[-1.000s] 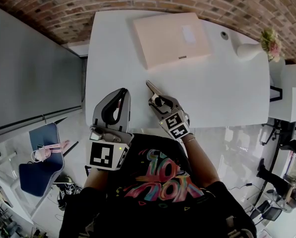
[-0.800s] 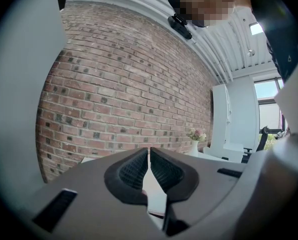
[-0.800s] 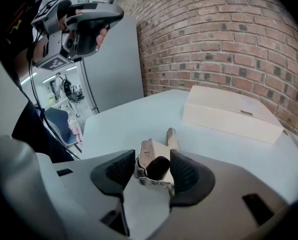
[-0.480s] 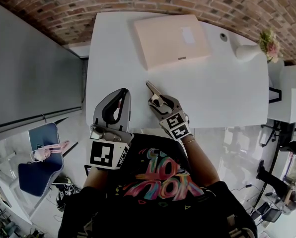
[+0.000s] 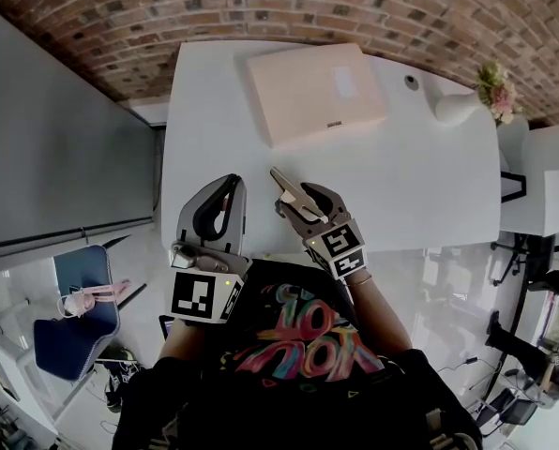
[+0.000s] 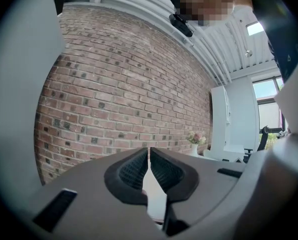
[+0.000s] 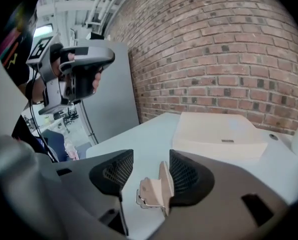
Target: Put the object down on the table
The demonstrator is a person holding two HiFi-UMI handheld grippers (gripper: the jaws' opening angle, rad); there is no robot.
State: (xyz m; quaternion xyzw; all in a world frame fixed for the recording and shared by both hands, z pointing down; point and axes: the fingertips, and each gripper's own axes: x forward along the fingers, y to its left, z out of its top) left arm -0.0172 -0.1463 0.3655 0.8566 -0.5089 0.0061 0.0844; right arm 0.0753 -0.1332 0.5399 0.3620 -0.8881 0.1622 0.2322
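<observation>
1. Your right tool [image 7: 150,164] stands wide. Its jaws have just been opening, and the two ribbed pads are now well apart.
2. Between these jaws is the wooden clothes peg [image 7: 156,189], with its metal spring [image 7: 139,202] at the end nearer to the camera. In the right gripper view the peg stands on its edge, touching the pad on the right side. The pad on the left side is clear of it, so the peg is not pressed from both sides.
3. I cannot tell from either view whether the peg rests on the worktop [image 5: 411,176] or only clings to that one pad.
4. In the head view your right tool is over the near part of the white worktop, close to its near edge, and it points toward the far side. The peg shows there as a small beige piece between the jaws.
5. Your left tool [image 6: 149,154] is narrow. Its jaws are closed together so that the tips meet, and there is nothing between them. You hold it about level, just left of the right tool at the near left part of the worktop, and it faces the brick wall [image 6: 119,94].
6. A flat beige box [image 5: 315,89] lies on the far part of the worktop, well apart from both tools.
7. A white vase [image 5: 456,107] with flowers [image 5: 493,87] stands at the far right corner. A small dark round thing [image 5: 410,82] lies between the box and the vase.
</observation>
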